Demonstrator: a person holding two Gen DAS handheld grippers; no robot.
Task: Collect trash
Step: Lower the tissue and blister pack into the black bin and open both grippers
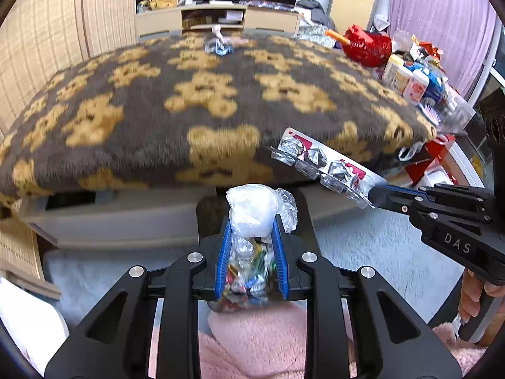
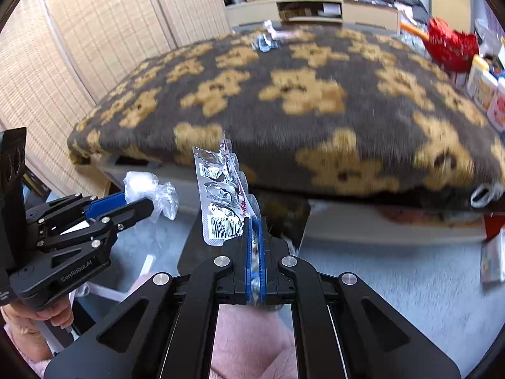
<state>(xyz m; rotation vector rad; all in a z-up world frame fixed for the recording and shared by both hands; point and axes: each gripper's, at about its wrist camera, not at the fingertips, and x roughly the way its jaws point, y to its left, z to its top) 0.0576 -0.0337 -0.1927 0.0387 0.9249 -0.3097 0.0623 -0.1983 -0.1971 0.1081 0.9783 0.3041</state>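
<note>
Clear plastic of your bag blurs what's inside; only coloured scraps show low between the left gripper fingers, which squeeze its neck. Your right gripper is level, pointing at the blanket, fingers pressed together on the blister pack, held just beside the bag.

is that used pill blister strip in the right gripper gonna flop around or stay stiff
The blister strip probably stays fairly stiff: it juts straight out of the right gripper without drooping. Its emptied, torn foil pockets suggest it's very light. Pinched only at one end, it may twist.
</note>
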